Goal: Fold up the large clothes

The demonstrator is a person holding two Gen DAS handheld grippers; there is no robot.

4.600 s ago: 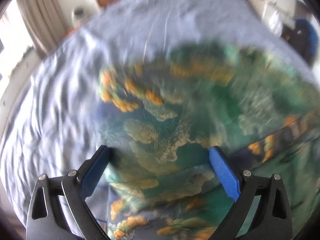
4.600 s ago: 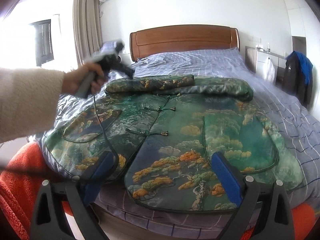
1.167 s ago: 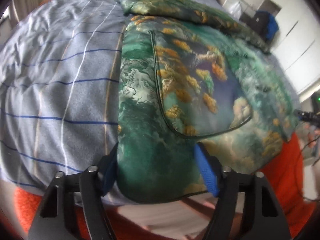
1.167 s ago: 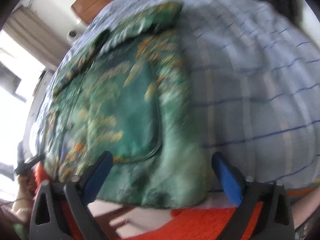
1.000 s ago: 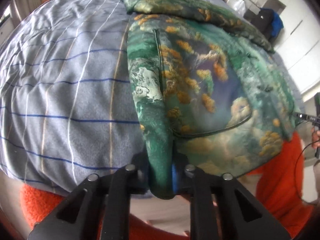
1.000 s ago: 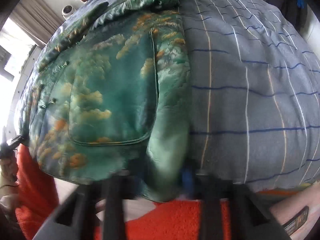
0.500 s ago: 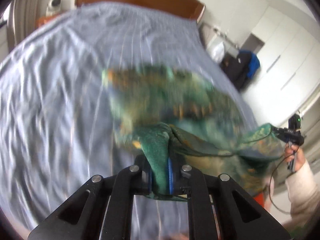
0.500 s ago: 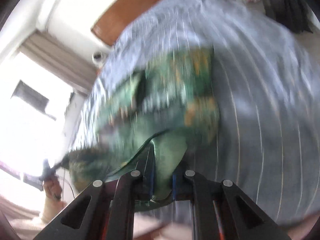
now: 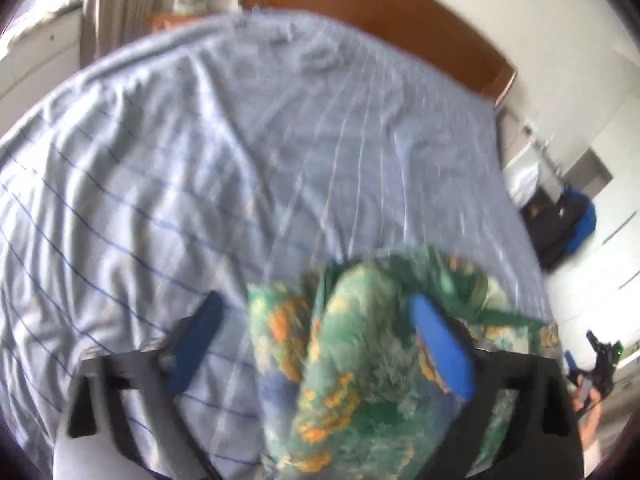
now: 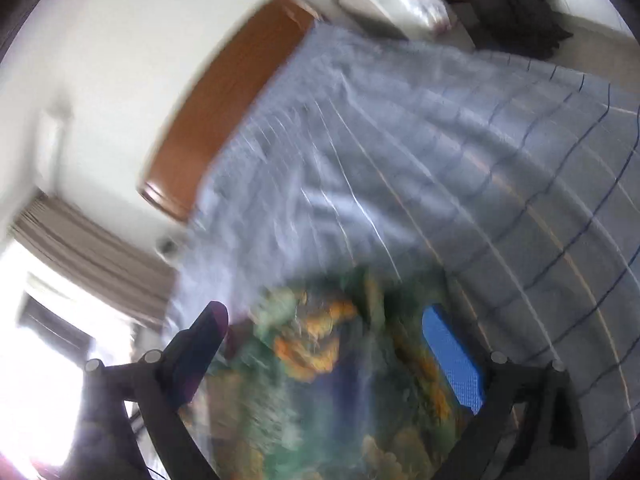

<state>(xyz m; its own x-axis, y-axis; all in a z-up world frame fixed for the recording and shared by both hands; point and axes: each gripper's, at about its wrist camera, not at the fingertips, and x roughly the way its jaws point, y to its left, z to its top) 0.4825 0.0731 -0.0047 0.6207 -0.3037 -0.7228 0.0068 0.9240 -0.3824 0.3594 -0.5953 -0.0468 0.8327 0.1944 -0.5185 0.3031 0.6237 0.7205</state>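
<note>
- Showing the left gripper [image 9: 316, 344] over the bed [image 9: 200, 160]: its jaws stand wide apart, having just been opening, and the blue pads [image 9: 440, 348] press on nothing.
- The green jacket [image 9: 352, 364], printed with orange and cream patches, lies bunched between the left jaws; the cloth rises in a rounded fold in the gap, and the blur leaves it unclear whether it brushes the right-hand pad.
- The right gripper [image 10: 332, 352] likewise has its jaws spread, having just been opening; the same jacket [image 10: 316, 380] fills the space between them without being pinched.
- In the right wrist view the jacket sits at the lower middle of the frame, on the near part of the bed, with its far edge reaching onto the sheet [image 10: 440, 160].
- The sheet is grey-blue with thin dark blue and pale lines, and it is creased across most of the mattress.
- A brown wooden headboard [image 9: 368, 16] closes the far end of the bed against a white wall.
- A beige curtain [image 10: 92, 248] hangs beside a bright window at the left of the right wrist view.
- A dark bag with a blue part [image 9: 564, 232] stands beside the bed at the right of the left wrist view.
- At the lower right edge of the left wrist view a hand [image 9: 588, 404] grasps a dark device, probably the other gripper.
</note>
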